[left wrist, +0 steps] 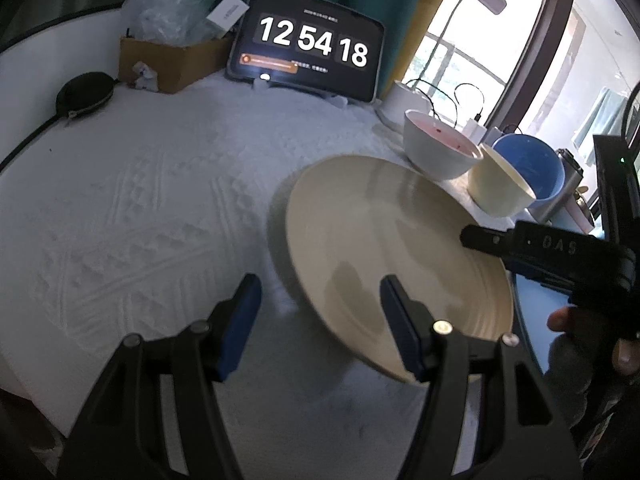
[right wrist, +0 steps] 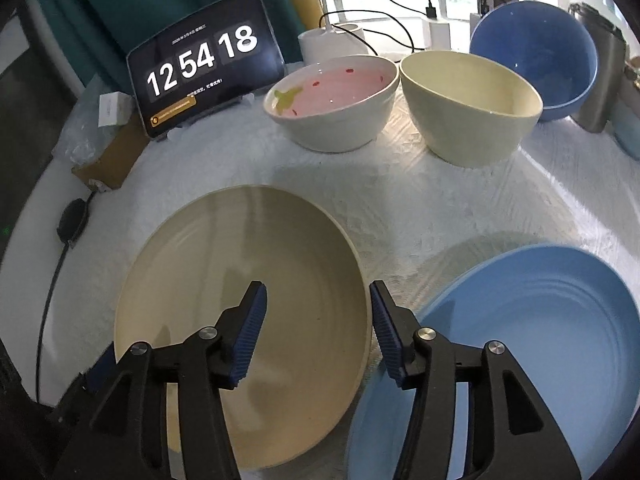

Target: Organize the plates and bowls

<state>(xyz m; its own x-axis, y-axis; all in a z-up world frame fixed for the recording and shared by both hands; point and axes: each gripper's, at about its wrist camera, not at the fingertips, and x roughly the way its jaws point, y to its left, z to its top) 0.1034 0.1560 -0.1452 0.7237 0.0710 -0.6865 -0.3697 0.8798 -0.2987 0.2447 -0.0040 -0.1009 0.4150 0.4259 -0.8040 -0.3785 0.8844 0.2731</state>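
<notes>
Both tongs, left (left wrist: pixel 320 312) and right (right wrist: pixel 318 320), gape over the cream plate (right wrist: pixel 248 280).

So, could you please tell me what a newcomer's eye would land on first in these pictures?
Probably the big cream plate at the front of the white cloth, with the right hand-held gripper open above its right rim. Next, the blue plate to its right, and the tablet clock reading 12 54 18 at the back.

Two plates, cream plate (right wrist: pixel 240 320) and blue plate (right wrist: pixel 532 360), three bowls, pink-lined bowl (right wrist: pixel 336 104), cream bowl (right wrist: pixel 468 108), blue bowl (right wrist: pixel 536 60)
</notes>
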